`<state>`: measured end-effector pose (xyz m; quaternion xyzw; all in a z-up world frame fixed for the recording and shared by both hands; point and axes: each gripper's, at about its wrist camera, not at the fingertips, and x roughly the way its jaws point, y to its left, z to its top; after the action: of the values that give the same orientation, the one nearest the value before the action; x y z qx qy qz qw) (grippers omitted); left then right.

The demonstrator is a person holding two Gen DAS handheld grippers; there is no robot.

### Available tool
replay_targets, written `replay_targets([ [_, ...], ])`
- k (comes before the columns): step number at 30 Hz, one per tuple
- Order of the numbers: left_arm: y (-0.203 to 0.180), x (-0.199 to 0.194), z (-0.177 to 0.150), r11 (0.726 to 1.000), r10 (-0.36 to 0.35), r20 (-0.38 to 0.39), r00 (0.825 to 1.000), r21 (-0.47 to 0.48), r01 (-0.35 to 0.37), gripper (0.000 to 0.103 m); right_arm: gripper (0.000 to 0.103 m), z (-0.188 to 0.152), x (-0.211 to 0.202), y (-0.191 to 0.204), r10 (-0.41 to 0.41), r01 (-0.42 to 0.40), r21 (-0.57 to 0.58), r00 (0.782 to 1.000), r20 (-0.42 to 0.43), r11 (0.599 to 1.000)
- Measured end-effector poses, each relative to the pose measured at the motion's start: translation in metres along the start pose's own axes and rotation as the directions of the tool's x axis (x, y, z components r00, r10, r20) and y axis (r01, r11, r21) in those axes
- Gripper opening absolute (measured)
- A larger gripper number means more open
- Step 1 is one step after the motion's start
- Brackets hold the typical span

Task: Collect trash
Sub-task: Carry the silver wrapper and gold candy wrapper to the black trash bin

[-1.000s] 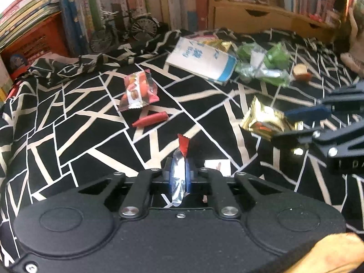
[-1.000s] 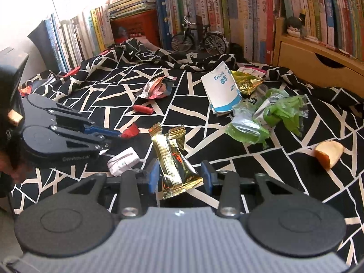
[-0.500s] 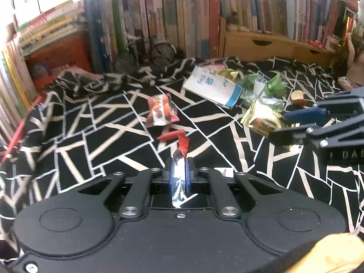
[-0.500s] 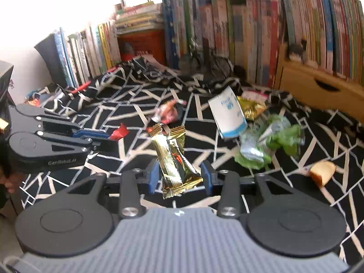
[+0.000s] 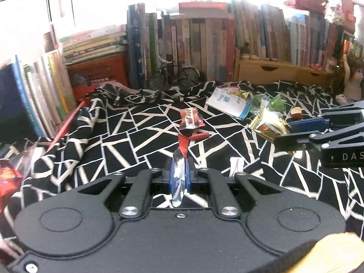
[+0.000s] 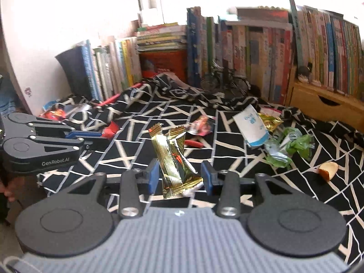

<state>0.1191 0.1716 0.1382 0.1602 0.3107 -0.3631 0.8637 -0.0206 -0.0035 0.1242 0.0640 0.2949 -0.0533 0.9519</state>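
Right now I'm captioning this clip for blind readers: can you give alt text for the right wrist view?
The right tongs grip a gold foil snack wrapper above a black-and-white patterned cloth strewn with more wrappers. The left tongs at the left edge pinch a red wrapper; books line the back.

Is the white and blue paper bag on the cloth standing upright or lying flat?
Lying flat. The bag rests on its broad side on the black-and-white cloth, printed face up, its blue edge beside the green wrappers.
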Motion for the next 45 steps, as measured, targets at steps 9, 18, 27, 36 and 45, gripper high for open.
replay_targets([
  [9, 0.028, -0.077, -0.044, 1.0, 0.027, 0.058, 0.998, -0.009, -0.026, 0.009, 0.045, -0.014, -0.042, 0.068, -0.022, 0.023, -0.016, 0.998, 0.055, 1.0],
  [18, 0.065, -0.147, -0.092, 0.997, 0.075, 0.076, 0.994, -0.034, -0.073, 0.01, 0.045, -0.035, -0.07, 0.137, -0.012, 0.016, -0.038, 0.996, 0.087, 0.999],
  [27, 0.085, -0.189, -0.162, 0.992, 0.101, 0.025, 0.995, -0.077, -0.099, 0.01, 0.045, -0.075, -0.074, 0.195, 0.096, -0.094, -0.046, 0.994, 0.043, 0.995],
  [36, 0.101, -0.203, -0.247, 0.973, 0.147, -0.104, 0.984, -0.164, -0.163, 0.009, 0.045, -0.112, -0.06, 0.254, 0.209, -0.216, -0.137, 0.976, -0.065, 0.967],
  [45, 0.11, -0.19, -0.299, 0.959, 0.172, -0.215, 0.961, -0.186, -0.213, 0.01, 0.045, -0.141, -0.049, 0.294, 0.27, -0.294, -0.204, 0.953, -0.137, 0.934],
])
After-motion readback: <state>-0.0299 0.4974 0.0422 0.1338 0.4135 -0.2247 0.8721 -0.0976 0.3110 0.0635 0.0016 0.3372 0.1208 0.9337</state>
